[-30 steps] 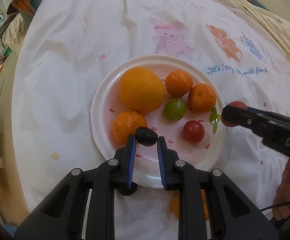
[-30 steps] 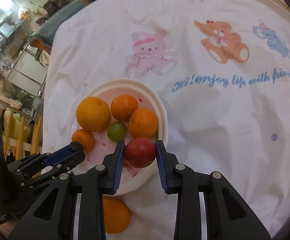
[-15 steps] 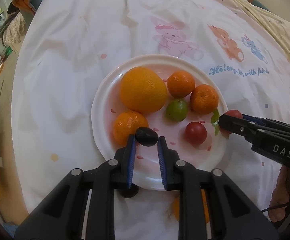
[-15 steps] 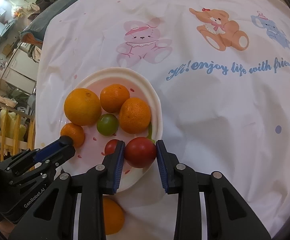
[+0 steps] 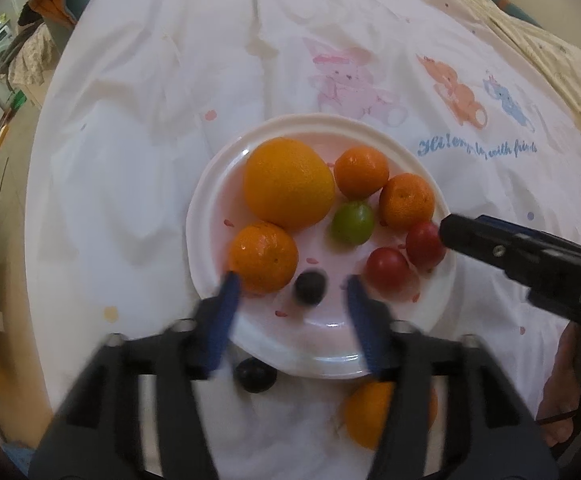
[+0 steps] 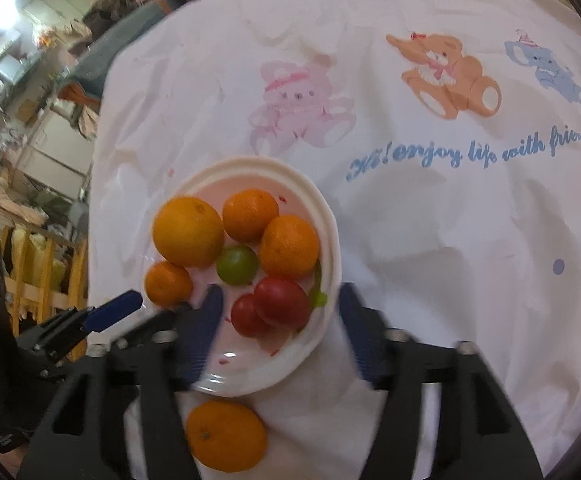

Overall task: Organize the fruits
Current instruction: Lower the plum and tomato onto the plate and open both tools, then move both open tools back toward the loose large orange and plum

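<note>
While your two grippers let go, the plate sat mid-table. Your right gripper opened, dropping its red fruit at four o'clock. Your left gripper opened, its dark berry at six. Lifting straight up looked safest.

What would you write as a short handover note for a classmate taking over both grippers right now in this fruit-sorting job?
Left gripper: jaws have just been opening; the dark fruit lies free between them on the plate.
Right gripper: jaws have just been opening; the red fruit it brought rests on the plate beside a second red one.
Done: big orange, three tangerines, green fruit, both red fruits and the dark one are on the plate.
Left: one orange and another dark fruit on the cloth.
</note>
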### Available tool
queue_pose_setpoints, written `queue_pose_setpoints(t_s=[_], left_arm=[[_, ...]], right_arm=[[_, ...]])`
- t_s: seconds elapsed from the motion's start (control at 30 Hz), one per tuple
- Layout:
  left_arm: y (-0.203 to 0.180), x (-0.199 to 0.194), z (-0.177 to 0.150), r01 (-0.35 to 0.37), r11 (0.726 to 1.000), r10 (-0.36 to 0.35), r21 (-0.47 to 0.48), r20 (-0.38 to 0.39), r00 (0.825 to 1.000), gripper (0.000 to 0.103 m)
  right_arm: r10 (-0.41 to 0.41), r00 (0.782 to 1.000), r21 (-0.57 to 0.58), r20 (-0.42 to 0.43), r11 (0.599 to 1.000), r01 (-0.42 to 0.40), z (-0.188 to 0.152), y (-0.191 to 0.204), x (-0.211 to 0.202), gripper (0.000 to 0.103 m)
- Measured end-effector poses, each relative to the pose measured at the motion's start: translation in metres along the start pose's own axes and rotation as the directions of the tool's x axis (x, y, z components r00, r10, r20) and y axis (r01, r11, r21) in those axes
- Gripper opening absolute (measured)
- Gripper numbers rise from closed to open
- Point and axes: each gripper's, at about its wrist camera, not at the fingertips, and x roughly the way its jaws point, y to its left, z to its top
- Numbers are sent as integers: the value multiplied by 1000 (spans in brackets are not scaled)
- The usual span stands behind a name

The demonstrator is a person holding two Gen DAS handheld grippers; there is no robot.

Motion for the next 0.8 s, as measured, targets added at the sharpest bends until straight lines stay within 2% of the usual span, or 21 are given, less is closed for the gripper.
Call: queue_pose_setpoints(t_s=[0.17,0.53,0.8], left_arm=[[1,-2,0,12,1000,-12,-11,3,1000,70],[7,-19,-6,-5,1000,6,-16,49,999,70],[17,-51,-12,19,997,-12,-76,96,995,70]], right_arm=[[16,999,29,34,999,-17,5,-4,-10,68],[23,995,57,92,998,-28,5,-4,-34,68],[43,988,64,145,997,-52,-11,3,-71,70]])
